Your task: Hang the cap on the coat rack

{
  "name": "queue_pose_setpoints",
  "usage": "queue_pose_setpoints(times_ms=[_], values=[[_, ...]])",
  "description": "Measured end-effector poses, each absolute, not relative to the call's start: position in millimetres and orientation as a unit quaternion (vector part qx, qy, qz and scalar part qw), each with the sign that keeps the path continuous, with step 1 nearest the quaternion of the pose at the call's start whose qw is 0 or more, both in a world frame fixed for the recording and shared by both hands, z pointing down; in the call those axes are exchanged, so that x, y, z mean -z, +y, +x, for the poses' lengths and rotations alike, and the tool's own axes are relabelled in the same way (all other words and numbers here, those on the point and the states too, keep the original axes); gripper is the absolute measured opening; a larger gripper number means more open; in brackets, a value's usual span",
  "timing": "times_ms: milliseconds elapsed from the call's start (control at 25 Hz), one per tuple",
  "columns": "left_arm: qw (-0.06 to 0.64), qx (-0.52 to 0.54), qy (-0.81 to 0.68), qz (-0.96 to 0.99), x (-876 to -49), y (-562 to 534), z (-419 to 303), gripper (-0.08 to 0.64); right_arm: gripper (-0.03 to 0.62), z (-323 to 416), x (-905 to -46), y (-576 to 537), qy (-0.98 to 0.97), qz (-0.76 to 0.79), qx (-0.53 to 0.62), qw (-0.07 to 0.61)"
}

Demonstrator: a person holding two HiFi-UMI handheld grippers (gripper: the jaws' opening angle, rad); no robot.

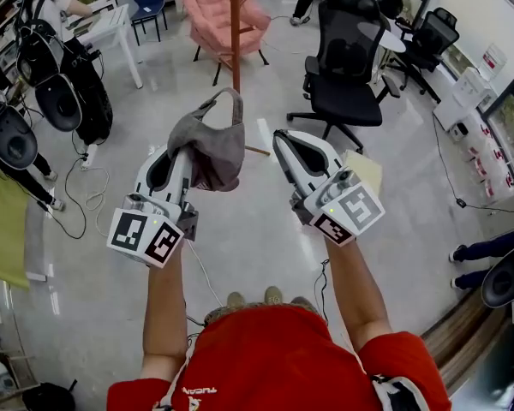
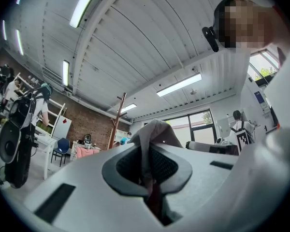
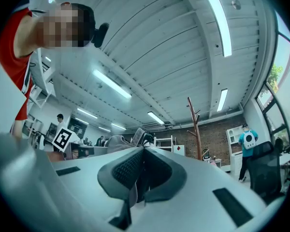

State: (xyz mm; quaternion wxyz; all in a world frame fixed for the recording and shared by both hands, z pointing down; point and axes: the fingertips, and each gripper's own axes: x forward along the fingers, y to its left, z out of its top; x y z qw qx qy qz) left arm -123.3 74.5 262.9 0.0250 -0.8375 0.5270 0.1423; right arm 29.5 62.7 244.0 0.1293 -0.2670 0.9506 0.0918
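Forearms reached forward; left gripper (image 1: 182, 157) pinched the cap (image 1: 212, 148) between its jaws, right gripper (image 1: 283, 139) kept jaws together, empty; coat rack (image 1: 235, 32) at 12 o'clock.

My head camera looks steeply down from above my left gripper (image 1: 182, 154) and right gripper (image 1: 283, 139) onto the floor (image 1: 240, 225). The coat rack (image 1: 235, 32) is ahead, near the top edge. Each gripper's camera sits close behind its own jaws, tilted up toward the ceiling (image 2: 135, 42). All three views share the coat rack.
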Motion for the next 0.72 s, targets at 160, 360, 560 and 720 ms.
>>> queue_pose_setpoints(times_ms=[160,360,560,720], values=[[0.023,-0.136,0.529,-0.837,-270,64,-152,0.018,0.023,5,-248,55,0.948,-0.277,-0.096,0.12],[0.021,-0.129,0.532,-0.837,-276,41,-179,0.018,0.023,-16,-256,42,0.947,-0.286,-0.094,0.108],[0.014,-0.117,0.54,-0.834,-287,-14,-197,0.018,0.023,-29,-265,-4,0.947,-0.289,-0.089,0.104],[0.003,-0.108,0.555,-0.825,-302,-64,-208,0.018,0.023,-32,-273,-50,0.948,-0.287,-0.086,0.108]])
